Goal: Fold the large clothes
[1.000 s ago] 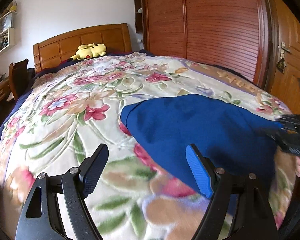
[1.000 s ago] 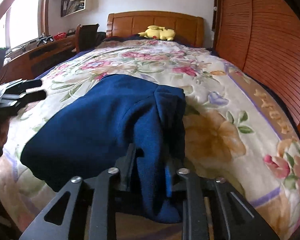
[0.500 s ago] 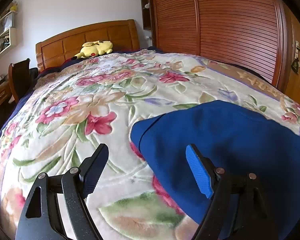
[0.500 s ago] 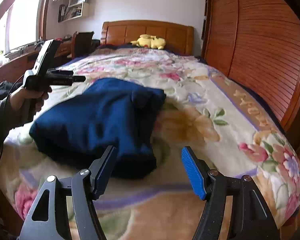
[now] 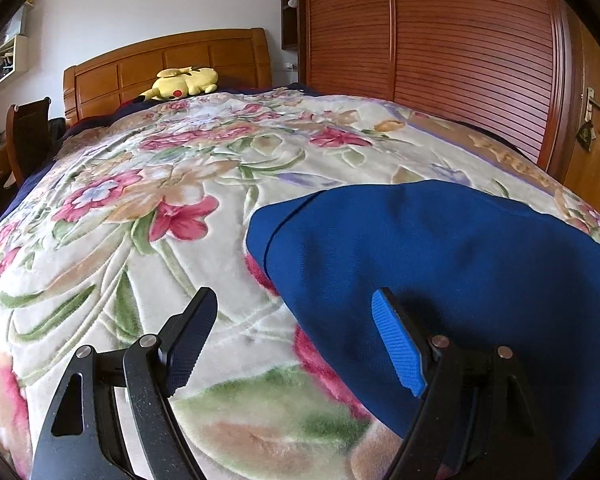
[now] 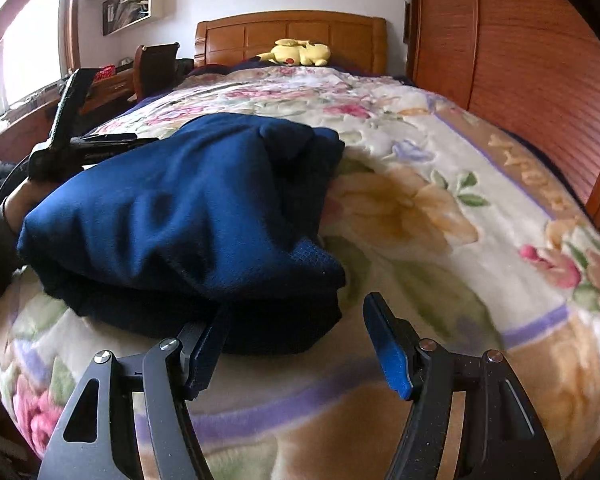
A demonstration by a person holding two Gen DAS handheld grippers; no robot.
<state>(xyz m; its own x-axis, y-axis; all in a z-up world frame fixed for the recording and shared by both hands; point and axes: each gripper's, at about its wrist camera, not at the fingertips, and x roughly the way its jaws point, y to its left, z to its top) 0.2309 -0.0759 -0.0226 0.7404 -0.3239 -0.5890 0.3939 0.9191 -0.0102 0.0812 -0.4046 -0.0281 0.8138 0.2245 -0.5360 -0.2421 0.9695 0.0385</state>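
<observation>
Since the earlier frames, the right hand-held gripper (image 6: 296, 346) had let go of the blue garment (image 6: 188, 216): its jaws had just been opening and now stood wide apart with nothing pinched. The folded edge of the garment lay just ahead of its left finger and partly between the two fingers, resting on the floral blanket (image 6: 440, 208) of the bed. The left hand-held gripper (image 5: 296, 344) had come closer to the garment's opposite side; its jaws were spread wide and empty, the blue-padded finger over the cloth (image 5: 440, 248) and the other finger over bare blanket (image 5: 140, 248). From the right wrist view, that left hand-held gripper (image 6: 96, 142) showed beyond the garment's far left side, in a person's hand (image 6: 16, 204). Far ahead of both, a yellow plush toy (image 5: 184, 82) lay against the wooden headboard (image 5: 220, 52). No container was visible.
</observation>
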